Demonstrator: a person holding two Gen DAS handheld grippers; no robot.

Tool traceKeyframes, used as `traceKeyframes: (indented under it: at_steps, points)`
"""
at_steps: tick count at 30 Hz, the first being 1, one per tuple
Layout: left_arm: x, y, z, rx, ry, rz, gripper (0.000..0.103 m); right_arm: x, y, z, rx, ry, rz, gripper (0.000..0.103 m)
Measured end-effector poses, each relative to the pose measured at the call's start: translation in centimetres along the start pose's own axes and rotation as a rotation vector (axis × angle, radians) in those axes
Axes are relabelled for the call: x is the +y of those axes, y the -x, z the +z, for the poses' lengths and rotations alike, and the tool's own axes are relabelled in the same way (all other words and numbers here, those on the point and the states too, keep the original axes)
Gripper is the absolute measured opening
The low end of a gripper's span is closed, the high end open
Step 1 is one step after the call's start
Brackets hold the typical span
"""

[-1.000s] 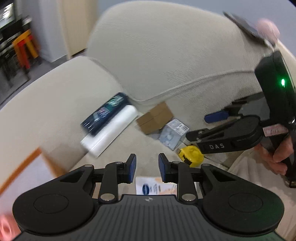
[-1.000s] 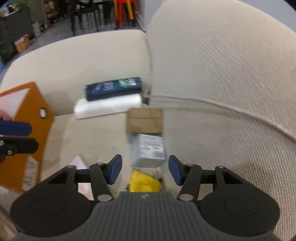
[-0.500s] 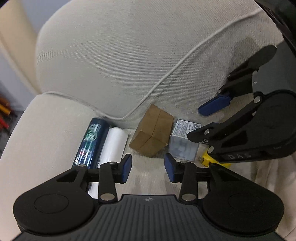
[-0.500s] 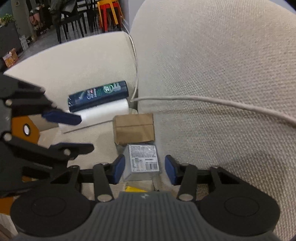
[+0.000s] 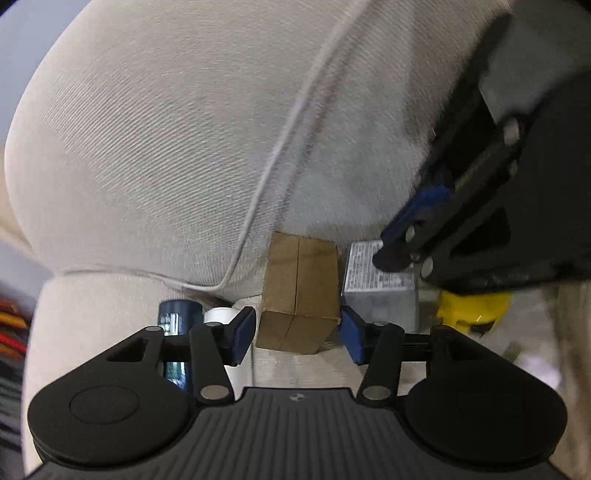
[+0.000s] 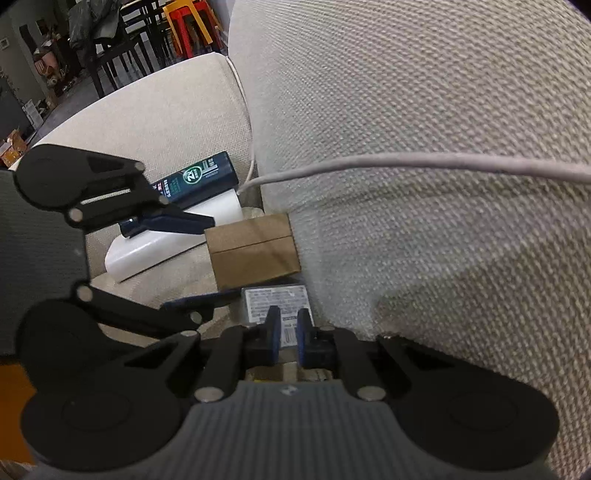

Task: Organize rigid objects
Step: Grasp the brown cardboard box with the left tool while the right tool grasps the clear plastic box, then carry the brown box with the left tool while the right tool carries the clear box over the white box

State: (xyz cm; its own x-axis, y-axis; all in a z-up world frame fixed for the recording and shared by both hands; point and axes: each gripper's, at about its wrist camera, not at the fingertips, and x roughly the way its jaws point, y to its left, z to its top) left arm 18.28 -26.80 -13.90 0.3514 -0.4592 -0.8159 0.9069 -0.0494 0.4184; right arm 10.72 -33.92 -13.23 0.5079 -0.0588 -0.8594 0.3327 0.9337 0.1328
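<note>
A brown cardboard box [image 5: 298, 291] [image 6: 255, 250] lies on the sofa seat against the backrest. My left gripper [image 5: 297, 335] is open, its pads on either side of the box's near end, not closed on it. A grey labelled box [image 5: 380, 286] [image 6: 275, 303] lies right of it. My right gripper [image 6: 284, 335] has its pads nearly together over the grey box's near edge; whether they pinch it is unclear. A yellow tape measure [image 5: 472, 308] lies further right, partly hidden. A dark blue bottle [image 6: 199, 179] [image 5: 176, 313] and a white roll [image 6: 173, 242] lie to the left.
The beige sofa backrest [image 5: 184, 140] rises right behind the objects, with a piping seam [image 6: 406, 162]. The armrest [image 6: 147, 107] is at the left. An orange box edge [image 6: 11, 384] shows at lower left. Chairs and coloured stools [image 6: 184, 18] stand beyond.
Both grippers moved forward and down to the objects. My left gripper opened wider around the brown box. My right gripper's pads closed from wide apart to nearly together at the grey box.
</note>
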Motion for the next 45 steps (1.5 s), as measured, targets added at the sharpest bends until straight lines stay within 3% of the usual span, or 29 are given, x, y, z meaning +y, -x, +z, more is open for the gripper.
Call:
traceKeyframes:
  at_steps: [3,9,15,17,19,22,25,29,33,42,44,45]
  points:
    - [-0.5,-0.6,0.0,0.009,-0.02,0.015,0.052,-0.1,0.1,-0.1,-0.003,-0.002,0.002,0.005]
    - [-0.3,0.9,-0.1,0.023,0.073,0.037,0.051,0.0,0.0,-0.3,-0.004,-0.001,0.003,0.005]
    - [0.1,4.0,-1.4,0.074,0.317,0.043,0.051,0.3,0.4,-0.2,0.005,0.017,0.008,0.011]
    - [0.4,4.9,-2.2,0.099,0.424,0.042,0.051,0.6,0.7,-0.4,0.012,0.013,0.003,0.019]
    - [0.9,5.8,-3.2,0.114,0.541,0.041,0.05,0.7,1.3,-0.8,0.021,-0.037,0.039,0.045]
    - [1.6,7.0,-4.8,0.126,0.704,0.052,0.05,1.1,1.4,-1.7,0.029,-0.121,0.044,0.066]
    - [1.8,7.5,-5.9,0.159,0.8,0.091,0.05,1.1,0.9,-2.2,0.036,-0.201,-0.008,0.066]
    - [1.6,8.0,-6.8,0.182,0.849,0.132,0.05,0.6,-0.1,-1.6,0.046,-0.321,-0.025,0.066]
    - [1.7,7.6,-7.1,0.197,0.882,0.164,0.05,0.4,-0.8,-0.9,0.035,-0.442,-0.011,0.078]
    - [2.5,7.1,-7.7,0.228,0.985,0.182,0.05,0.8,-4.0,0.5,0.085,-0.541,-0.118,0.079]
    - [2.6,7.0,-7.8,0.229,0.998,0.187,0.05,0.7,-4.5,0.6,0.108,-0.545,-0.128,0.072]
    - [2.5,7.0,-7.8,0.23,0.999,0.188,0.05,0.5,-4.7,0.6,0.12,-0.538,-0.136,0.06]
